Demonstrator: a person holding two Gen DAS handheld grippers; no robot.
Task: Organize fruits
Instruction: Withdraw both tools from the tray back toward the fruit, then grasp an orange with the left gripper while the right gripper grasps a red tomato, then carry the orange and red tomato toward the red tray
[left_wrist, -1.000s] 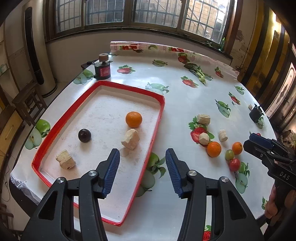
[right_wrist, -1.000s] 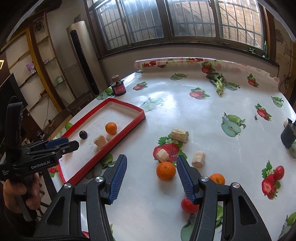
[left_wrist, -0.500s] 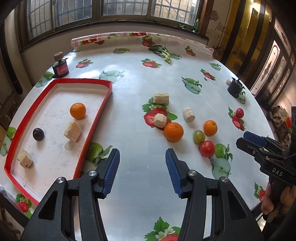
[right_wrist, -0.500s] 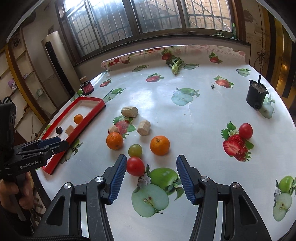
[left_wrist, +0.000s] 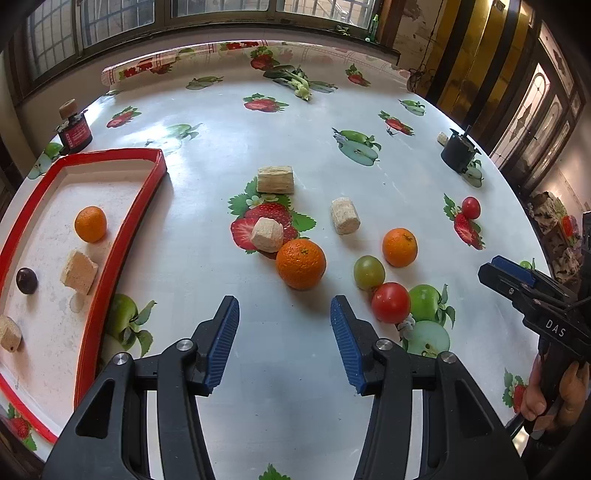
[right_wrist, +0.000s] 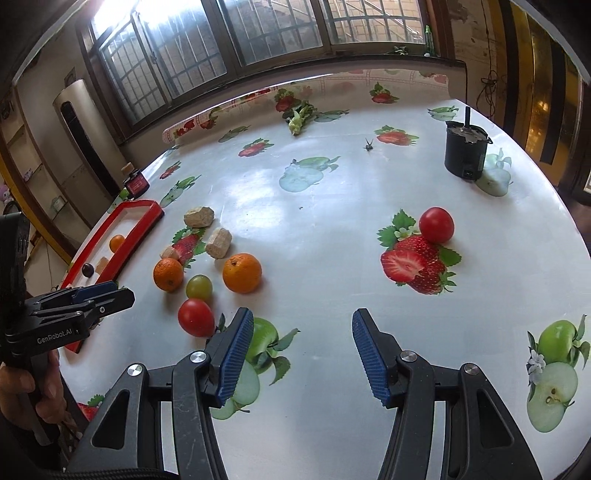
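Observation:
My left gripper (left_wrist: 284, 339) is open and empty over the tablecloth, just short of a large orange (left_wrist: 301, 263). Right of it lie a green grape-like fruit (left_wrist: 368, 272), a red tomato (left_wrist: 390, 302) and a smaller orange (left_wrist: 399, 247). The red tray (left_wrist: 122, 229) at left holds an orange (left_wrist: 90, 223), a dark plum (left_wrist: 26, 280) and beige chunks. My right gripper (right_wrist: 299, 354) is open and empty above bare cloth; a red tomato (right_wrist: 436, 225) lies ahead to its right, another tomato (right_wrist: 196, 317) beside its left finger, and two oranges (right_wrist: 242, 272) further left.
Beige chunks (left_wrist: 275, 180) lie among the loose fruit. A black pot (right_wrist: 466, 152) stands far right, a small dark jar (left_wrist: 75, 132) behind the tray, a leafy vegetable (left_wrist: 295, 82) at the back. The table edge curves close on the right. Fruit pictures are printed on the cloth.
Both views have swept right: the tray slid from under my left gripper to the left edge, and loose fruit came ahead. The right gripper passed the oranges towards the lone tomato.

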